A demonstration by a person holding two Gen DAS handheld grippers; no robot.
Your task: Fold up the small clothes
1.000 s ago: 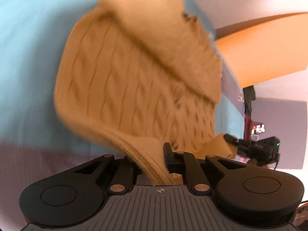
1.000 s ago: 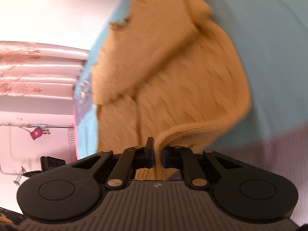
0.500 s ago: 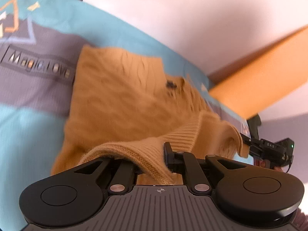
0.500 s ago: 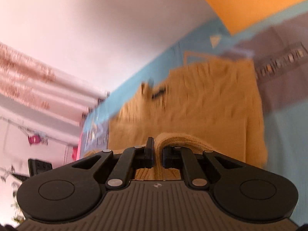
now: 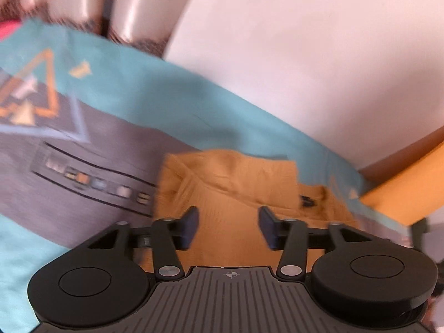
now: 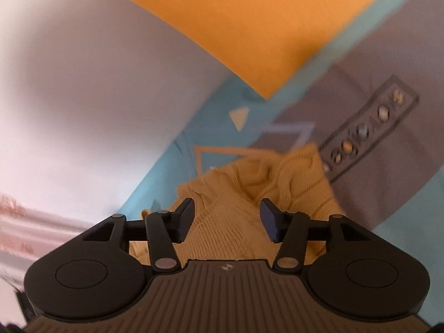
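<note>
Nearest in the left wrist view, the left gripper point(image 5: 229, 226) is seen with its jaws spread wide and nothing caught between them; the knit of the mustard sweater point(image 5: 236, 194) shows through the gap. The sweater is laid on the bedspread point(image 5: 133, 102), folded into a compact block, with a small dark mark near its right edge. Beyond it, the teal and grey bedspread is printed with triangles and a strip of small blurred characters, which lies to the left of the sweater. Further back, a pale wall point(image 5: 305, 55) is seen, and an orange panel point(image 5: 402, 191) is at the right edge.

In the right wrist view, the right gripper point(image 6: 227, 219) is likewise released, its jaws held wide apart over the sweater point(image 6: 249, 183), which is bunched into soft folds directly ahead. Past the sweater the same bedspread point(image 6: 374, 152) is spread, its printed strip running up to the right. The orange panel point(image 6: 236, 14) and the wall point(image 6: 97, 97) are seen behind. Both views are blurred.
</note>
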